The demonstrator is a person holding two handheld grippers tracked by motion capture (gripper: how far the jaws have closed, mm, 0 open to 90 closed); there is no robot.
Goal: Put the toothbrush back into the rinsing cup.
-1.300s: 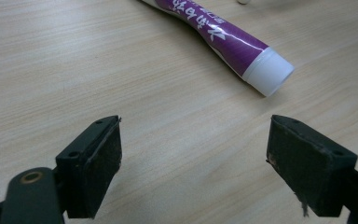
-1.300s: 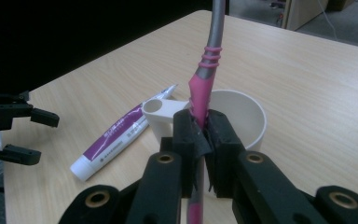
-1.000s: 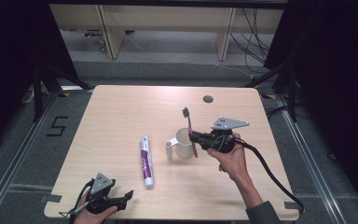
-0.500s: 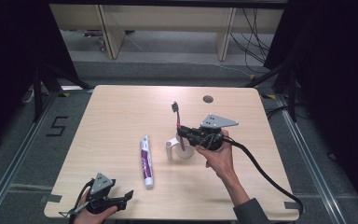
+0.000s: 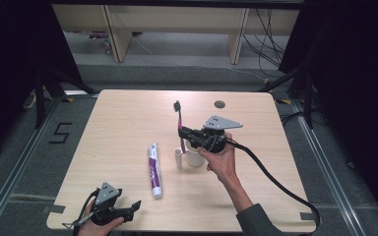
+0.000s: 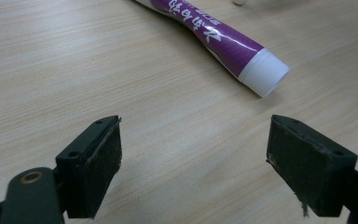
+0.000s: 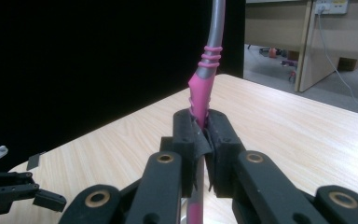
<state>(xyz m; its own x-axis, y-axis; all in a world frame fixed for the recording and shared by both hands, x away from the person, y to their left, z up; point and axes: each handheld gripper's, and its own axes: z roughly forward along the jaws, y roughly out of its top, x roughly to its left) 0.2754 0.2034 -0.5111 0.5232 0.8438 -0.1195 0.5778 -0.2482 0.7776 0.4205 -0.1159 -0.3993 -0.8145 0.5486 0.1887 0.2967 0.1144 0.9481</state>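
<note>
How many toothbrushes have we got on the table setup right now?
1. The toothbrush stands upright, clamped in the right gripper over the white mug, beside the toothpaste tube. Nothing suggests another, though the mug's inside is hidden.

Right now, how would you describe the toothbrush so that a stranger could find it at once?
Look at the middle of the wooden table, just above the white cup. The toothbrush stands upright there, clamped in the right gripper. Unlike the lying purple toothpaste tube, it has a pink handle and dark bristles.
</note>
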